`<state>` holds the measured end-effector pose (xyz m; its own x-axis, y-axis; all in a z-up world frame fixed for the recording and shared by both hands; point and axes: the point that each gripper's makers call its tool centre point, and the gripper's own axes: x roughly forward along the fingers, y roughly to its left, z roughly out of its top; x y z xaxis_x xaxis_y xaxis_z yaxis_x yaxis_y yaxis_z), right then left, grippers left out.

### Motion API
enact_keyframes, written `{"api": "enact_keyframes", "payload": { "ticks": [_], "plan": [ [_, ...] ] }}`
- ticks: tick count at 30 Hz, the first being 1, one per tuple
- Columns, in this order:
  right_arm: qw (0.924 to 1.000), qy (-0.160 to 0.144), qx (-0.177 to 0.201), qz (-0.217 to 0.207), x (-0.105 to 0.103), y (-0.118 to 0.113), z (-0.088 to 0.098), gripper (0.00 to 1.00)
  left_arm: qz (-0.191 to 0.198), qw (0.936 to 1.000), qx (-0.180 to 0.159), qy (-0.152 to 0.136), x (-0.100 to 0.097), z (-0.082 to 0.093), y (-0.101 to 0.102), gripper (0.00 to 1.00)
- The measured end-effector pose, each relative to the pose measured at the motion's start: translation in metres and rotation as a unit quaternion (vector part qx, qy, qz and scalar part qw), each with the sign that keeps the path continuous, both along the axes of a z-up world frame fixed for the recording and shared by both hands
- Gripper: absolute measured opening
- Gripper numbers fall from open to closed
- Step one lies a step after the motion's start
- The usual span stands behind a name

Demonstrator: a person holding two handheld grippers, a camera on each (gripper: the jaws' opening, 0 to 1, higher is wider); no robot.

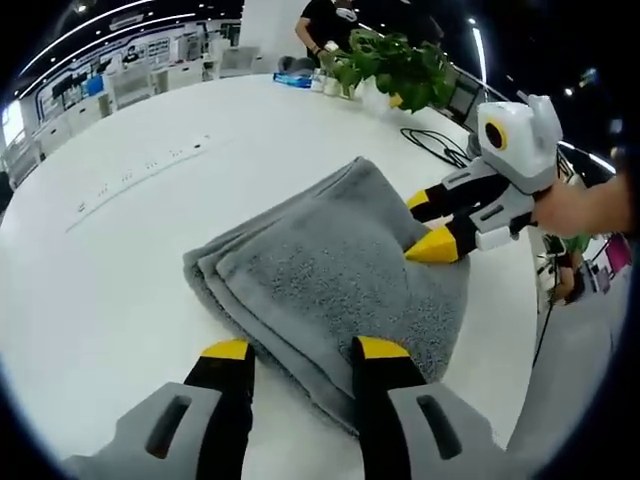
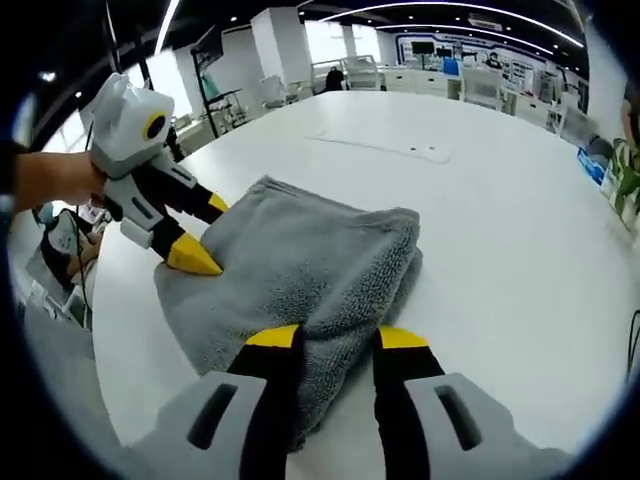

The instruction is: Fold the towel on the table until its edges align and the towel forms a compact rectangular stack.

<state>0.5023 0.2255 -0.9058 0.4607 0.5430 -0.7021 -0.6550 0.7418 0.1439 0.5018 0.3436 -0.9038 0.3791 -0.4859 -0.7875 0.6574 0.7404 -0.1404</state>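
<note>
A grey towel (image 1: 330,270) lies folded in layers on the white table (image 1: 100,300), its stacked edges facing left in the left gripper view. My left gripper (image 1: 304,350) stands open over the towel's near edge, with cloth between and below its yellow tips. My right gripper (image 1: 428,222) reaches in from the right, open, its tips resting on the towel's far side. In the right gripper view the towel (image 2: 300,260) runs between the open right gripper (image 2: 337,338) jaws, and the left gripper (image 2: 202,232) touches the towel's left edge.
A leafy plant (image 1: 400,65), small bottles (image 1: 330,80) and a black cable (image 1: 435,145) sit at the table's far side, near a standing person (image 1: 325,20). A flat strip (image 1: 140,175) lies on the table at left. The table edge runs close behind the right gripper.
</note>
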Motion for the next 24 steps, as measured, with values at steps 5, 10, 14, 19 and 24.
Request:
{"api": "enact_keyframes", "payload": {
  "ticks": [5,10,14,19,24],
  "plan": [
    [0.9999,-0.008,-0.006,-0.004,0.011,-0.002,0.000,0.27,-0.003,1.0000,0.004,-0.003,0.007,0.003,-0.003,0.40],
    [0.9998,-0.014,-0.005,-0.009,0.016,-0.004,0.000,0.29,-0.005,0.9999,0.008,-0.005,0.013,0.004,-0.005,0.40],
    [0.9997,-0.022,0.005,-0.007,0.016,-0.008,0.005,0.29,-0.007,0.9996,0.017,-0.023,0.013,0.007,-0.004,0.41],
    [0.9977,-0.059,0.027,-0.017,0.025,-0.014,0.024,0.43,-0.024,0.9944,0.043,-0.093,0.017,0.024,-0.001,0.51],
    [0.9973,-0.071,0.018,-0.005,0.016,-0.017,0.029,0.53,0.011,0.9932,0.019,-0.114,0.021,0.040,0.006,0.72]
  ]
}}
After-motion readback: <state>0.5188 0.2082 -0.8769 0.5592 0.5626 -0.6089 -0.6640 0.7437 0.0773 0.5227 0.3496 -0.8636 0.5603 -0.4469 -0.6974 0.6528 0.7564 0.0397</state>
